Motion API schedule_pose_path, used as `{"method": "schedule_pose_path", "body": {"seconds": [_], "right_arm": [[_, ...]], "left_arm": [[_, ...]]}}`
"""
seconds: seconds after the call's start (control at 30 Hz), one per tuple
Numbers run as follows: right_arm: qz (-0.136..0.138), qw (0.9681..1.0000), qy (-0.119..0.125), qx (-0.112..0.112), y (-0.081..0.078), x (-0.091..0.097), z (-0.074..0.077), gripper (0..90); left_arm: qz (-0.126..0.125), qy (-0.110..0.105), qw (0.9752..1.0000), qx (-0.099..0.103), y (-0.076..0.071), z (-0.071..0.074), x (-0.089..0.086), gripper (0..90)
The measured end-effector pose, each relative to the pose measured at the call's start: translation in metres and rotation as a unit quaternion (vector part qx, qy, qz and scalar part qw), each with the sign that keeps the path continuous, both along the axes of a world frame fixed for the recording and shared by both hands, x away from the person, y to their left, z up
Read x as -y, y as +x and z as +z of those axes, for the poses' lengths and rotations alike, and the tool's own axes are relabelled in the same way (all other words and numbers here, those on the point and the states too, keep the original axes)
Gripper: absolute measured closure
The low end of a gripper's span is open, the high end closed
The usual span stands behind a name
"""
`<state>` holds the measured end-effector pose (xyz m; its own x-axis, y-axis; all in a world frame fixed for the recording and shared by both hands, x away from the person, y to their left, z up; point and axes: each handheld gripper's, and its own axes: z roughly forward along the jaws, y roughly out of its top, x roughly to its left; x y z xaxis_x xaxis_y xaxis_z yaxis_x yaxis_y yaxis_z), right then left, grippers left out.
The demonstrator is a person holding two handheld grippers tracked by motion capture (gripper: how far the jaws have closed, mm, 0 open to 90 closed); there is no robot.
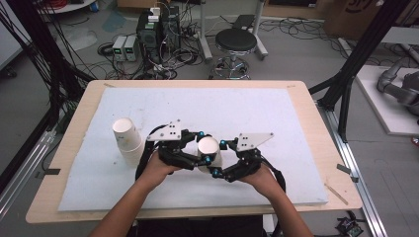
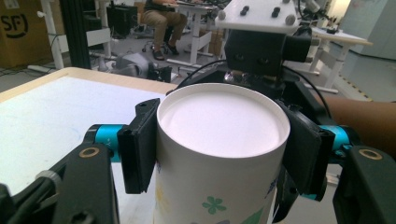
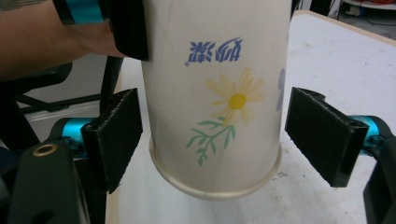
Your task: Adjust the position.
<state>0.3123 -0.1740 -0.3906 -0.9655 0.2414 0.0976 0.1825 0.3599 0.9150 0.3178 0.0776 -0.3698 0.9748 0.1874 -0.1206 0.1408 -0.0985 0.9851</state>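
Note:
A white paper cup (image 1: 208,144) with a printed yellow daisy hangs upside down above the middle of the table. My left gripper (image 1: 205,147) is shut on it, and in the left gripper view its pads (image 2: 139,144) press both sides of the cup (image 2: 222,116) just below the upturned base. From the other side, my right gripper (image 1: 219,158) is open around the cup's lower part. In the right gripper view (image 3: 224,135), its pads (image 3: 322,133) flank the cup (image 3: 215,93) near the rim, with a clear gap on the right.
A short stack of upside-down paper cups (image 1: 127,139) stands on the white mat (image 1: 257,113) to the left of my left hand. The mat covers a wooden table (image 1: 306,94). Beyond the far edge are a black stool (image 1: 236,42) and boxes with cables (image 1: 153,29).

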Motion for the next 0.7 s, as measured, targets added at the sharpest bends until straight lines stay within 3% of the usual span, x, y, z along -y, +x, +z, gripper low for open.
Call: {"method": "schedule_pose_path", "body": {"seconds": [0.07,0.3,0.43,0.5,0.53,0.57,0.7], "right_arm": [[0.004,1.0,0.003,0.0,0.001,-0.001,-0.001,19.4],[0.017,0.9997,0.019,0.0,0.002,0.0,-0.004,28.1],[0.017,0.9996,0.021,0.003,0.002,0.002,-0.003,33.4],[0.013,0.9998,0.016,0.003,0.002,0.004,-0.002,35.2],[0.013,0.9998,0.016,0.003,0.002,0.004,-0.002,35.2],[0.007,0.9999,-0.001,0.01,0.003,0.006,-0.001,36.0],[0.005,0.9997,-0.021,0.009,0.004,0.01,0.001,37.1]], "left_arm": [[-0.003,-0.011,0.9999,-0.007,0.0,0.0,0.0,35.4],[-0.007,-0.018,0.9998,-0.009,0.0,0.0,0.0,35.7],[0.007,-0.021,0.9998,-0.002,-0.001,0.002,-0.001,35.6],[0.038,-0.006,0.9991,0.017,-0.002,0.005,-0.001,27.8],[0.038,-0.006,0.9991,0.017,-0.002,0.005,-0.001,19.2],[0.047,0.007,0.9988,0.01,-0.001,0.007,-0.003,15.5],[0.038,0.022,0.999,0.006,-0.001,0.01,-0.007,15.5]]}}
